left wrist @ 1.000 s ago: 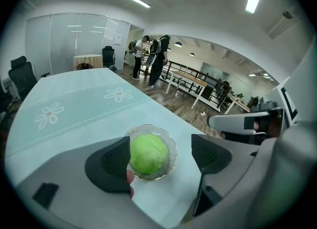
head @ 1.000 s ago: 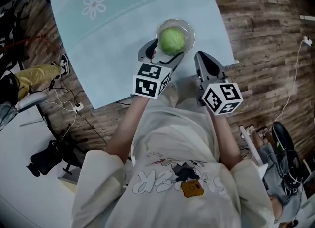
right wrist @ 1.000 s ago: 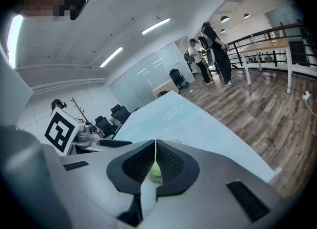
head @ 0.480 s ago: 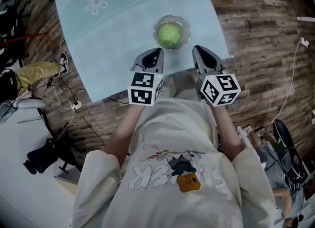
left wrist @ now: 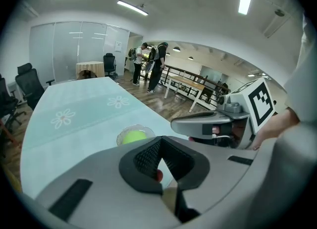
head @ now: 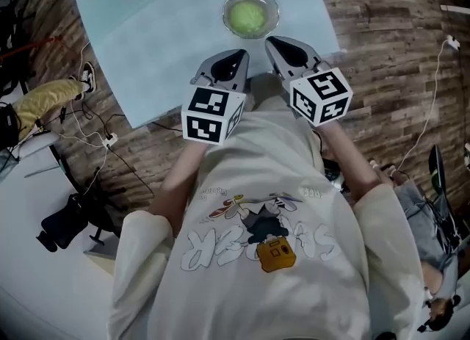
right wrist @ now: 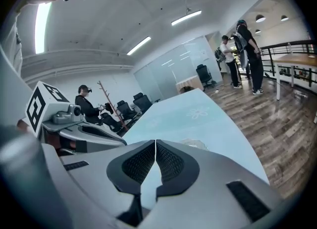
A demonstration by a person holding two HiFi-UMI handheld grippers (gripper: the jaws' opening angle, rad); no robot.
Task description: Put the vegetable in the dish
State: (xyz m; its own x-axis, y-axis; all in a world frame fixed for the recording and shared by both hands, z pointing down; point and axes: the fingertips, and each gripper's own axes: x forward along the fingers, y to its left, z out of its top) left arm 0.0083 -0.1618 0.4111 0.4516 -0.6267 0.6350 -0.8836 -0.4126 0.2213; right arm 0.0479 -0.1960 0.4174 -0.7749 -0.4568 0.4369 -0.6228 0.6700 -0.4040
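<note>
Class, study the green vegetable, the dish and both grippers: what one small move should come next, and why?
Probably just draw both back to rest: the green vegetable sits in the glass dish, and the left gripper and right gripper are shut, empty and clear of it.

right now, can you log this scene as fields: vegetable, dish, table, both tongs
vegetable: round, green, lying inside the dish
dish: clear glass, near the edge of the table on the person's side
table: light blue top with flower prints
left tongs: shut, empty, apart from the dish
right tongs: shut, empty, apart from the dish
task state: vegetable already in the dish
</note>
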